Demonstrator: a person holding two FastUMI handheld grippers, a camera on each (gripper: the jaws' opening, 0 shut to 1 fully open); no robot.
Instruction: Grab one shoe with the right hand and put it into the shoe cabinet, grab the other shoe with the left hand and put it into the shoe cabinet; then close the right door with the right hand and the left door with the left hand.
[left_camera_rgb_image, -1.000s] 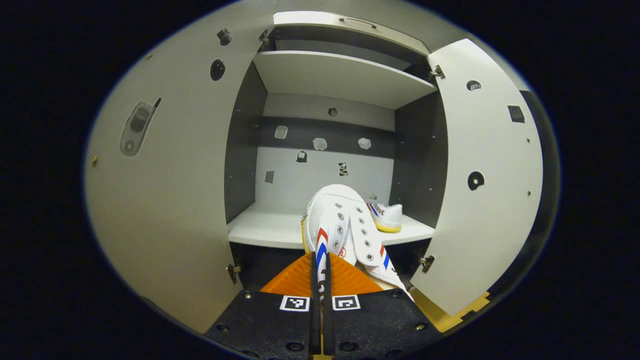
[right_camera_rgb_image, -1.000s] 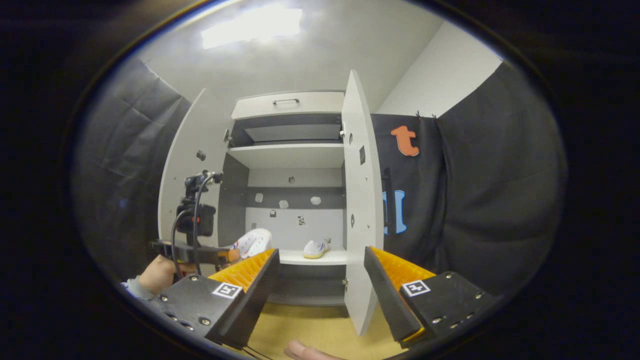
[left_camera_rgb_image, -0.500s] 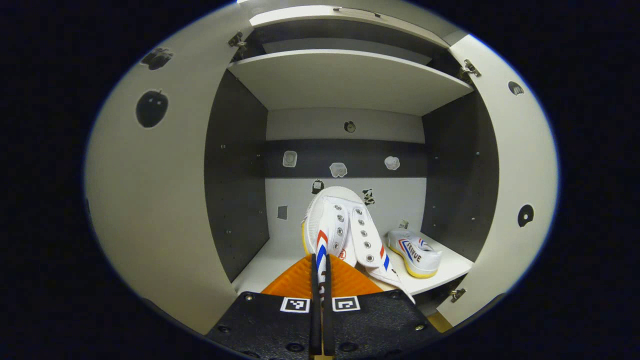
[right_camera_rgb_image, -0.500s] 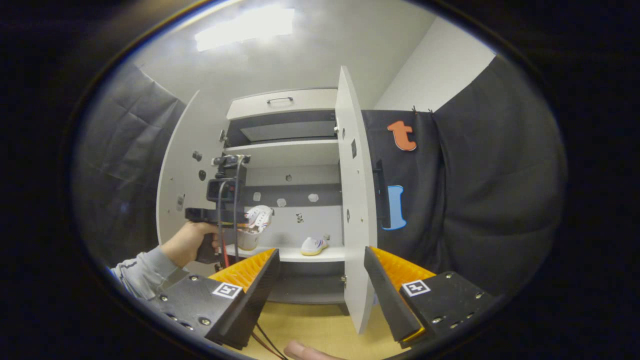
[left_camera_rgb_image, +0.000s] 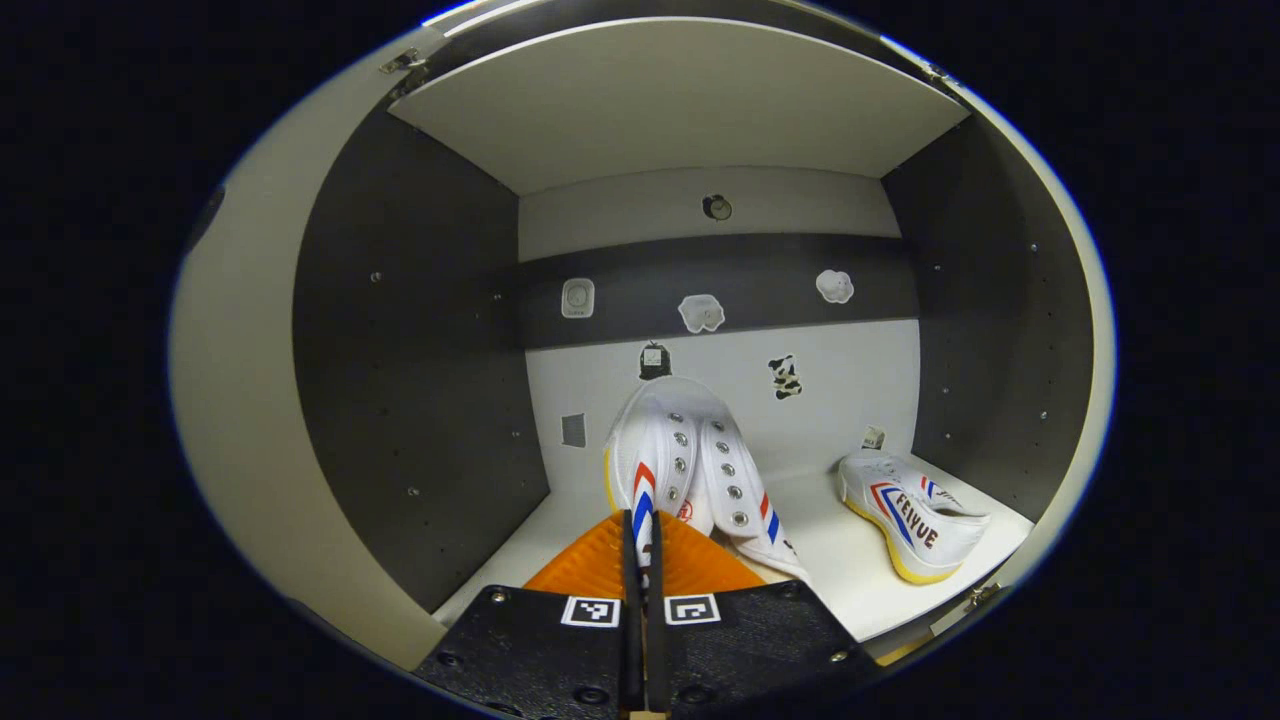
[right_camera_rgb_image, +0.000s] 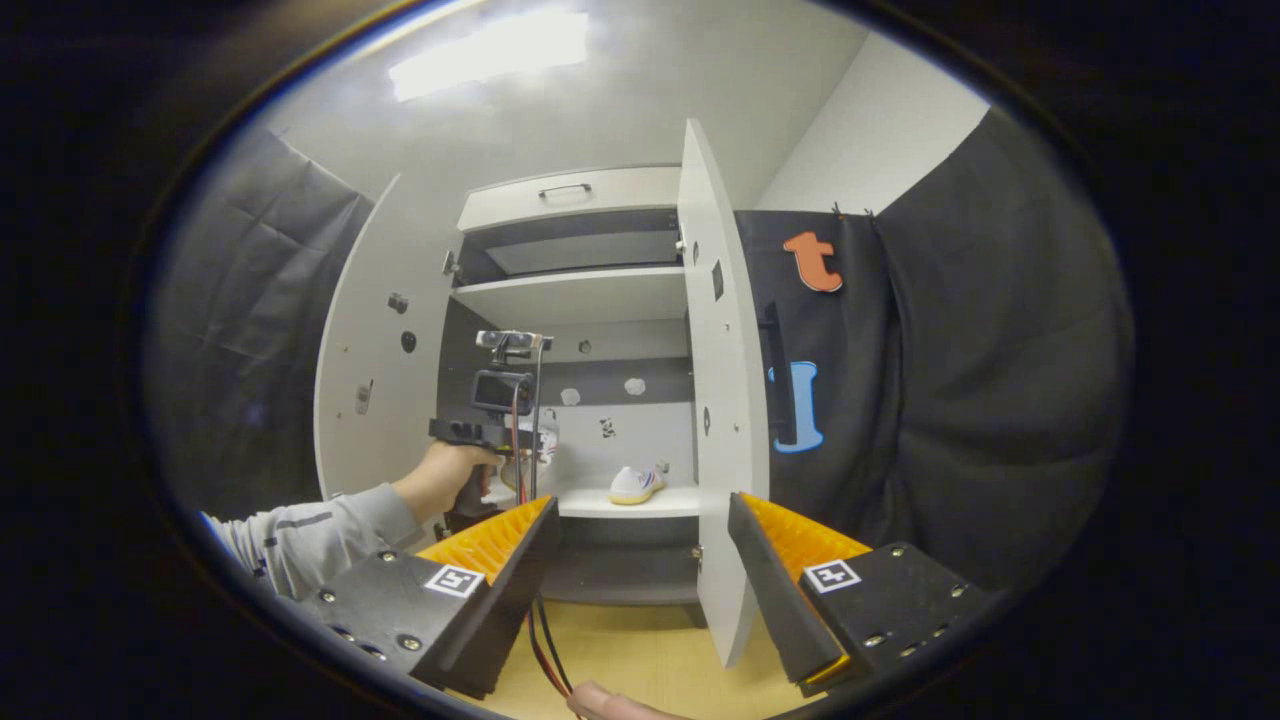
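Shoe (left_camera_rgb_image: 680, 470) deeper into cabinet (left_camera_rgb_image: 420, 330), claw-pinched (left_camera_rgb_image: 640, 535).

Readable text: "FEIVUE" in dark capitals on the side of the white sneaker (left_camera_rgb_image: 915, 515) lying on the shelf (left_camera_rgb_image: 830, 560), lower right of the left gripper view. Small stickers on the cabinet's back panel (left_camera_rgb_image: 700, 385): illegible.

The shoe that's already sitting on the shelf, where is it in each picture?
Left gripper view: the resting shoe lies lower right, on the shelf, right of the held shoe.
Right gripper view: small, near the middle, on the shelf left of the open right door.
Shared landmark: the stickers on the back wall.
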